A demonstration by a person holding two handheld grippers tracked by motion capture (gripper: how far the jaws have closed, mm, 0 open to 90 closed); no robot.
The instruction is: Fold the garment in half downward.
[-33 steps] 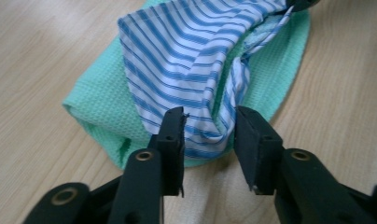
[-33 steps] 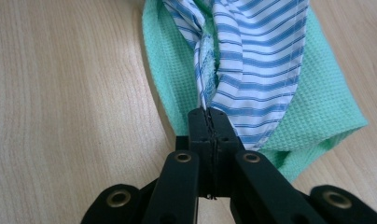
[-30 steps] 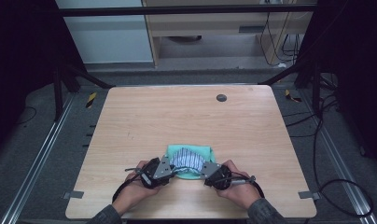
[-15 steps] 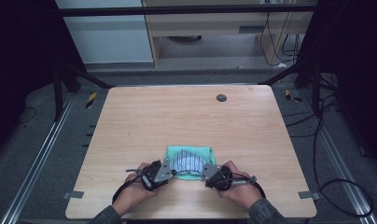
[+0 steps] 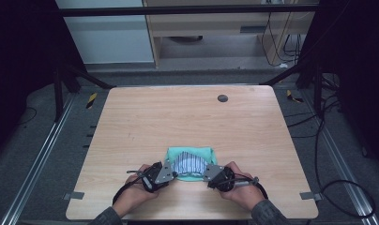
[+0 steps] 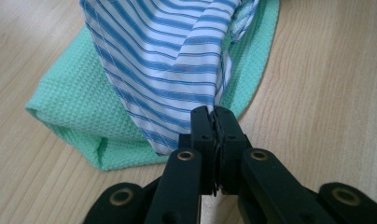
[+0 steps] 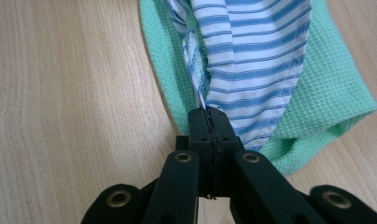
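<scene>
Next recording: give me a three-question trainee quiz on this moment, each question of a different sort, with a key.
1. True or false: the left hand-held gripper is open and clear of the striped cloth.
2. What lies directly beneath the striped cloth? A) a green waffle-weave cloth B) a plate C) a sheet of paper
3. Fill in: the right hand-held gripper has its jaws ____ on an edge of the striped cloth.

Key
1. False: its jaws are shut on an edge of the striped cloth.
2. A: the green waffle-weave cloth lies on the wooden table, under the striped cloth.
3. shut
</scene>
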